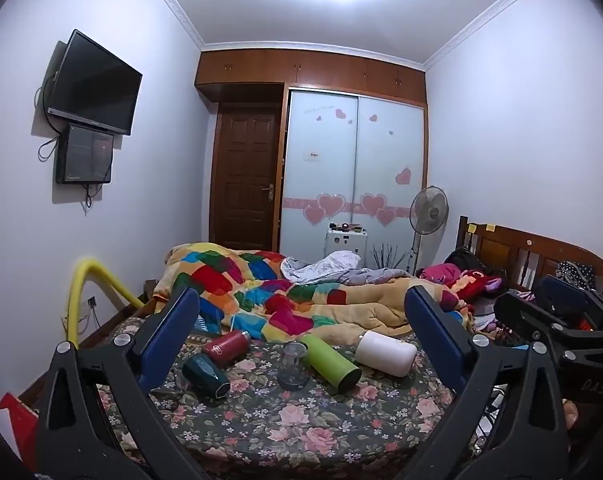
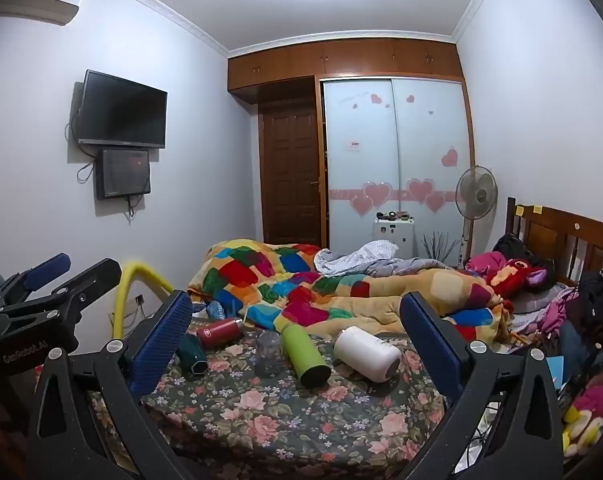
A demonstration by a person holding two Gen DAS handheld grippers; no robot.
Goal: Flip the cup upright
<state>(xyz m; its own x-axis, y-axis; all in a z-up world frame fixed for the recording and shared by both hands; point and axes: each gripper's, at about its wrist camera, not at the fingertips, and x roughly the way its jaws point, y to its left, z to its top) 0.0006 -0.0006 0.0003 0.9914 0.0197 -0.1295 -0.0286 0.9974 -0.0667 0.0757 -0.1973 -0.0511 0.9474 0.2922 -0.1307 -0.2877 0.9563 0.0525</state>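
Several cups lie on the floral bedsheet. A dark teal cup lies on its side at the left, a red flask behind it. A clear glass stands mouth down in the middle. A green bottle and a white cup lie on their sides at the right. They show in the right wrist view too: teal cup, glass, green bottle, white cup. My left gripper and right gripper are open and empty, held back from the cups.
A patchwork quilt is piled behind the cups. A yellow tube arches at the bed's left. A wooden headboard and clothes are at the right. The other gripper shows at the far right, and at the far left in the right wrist view.
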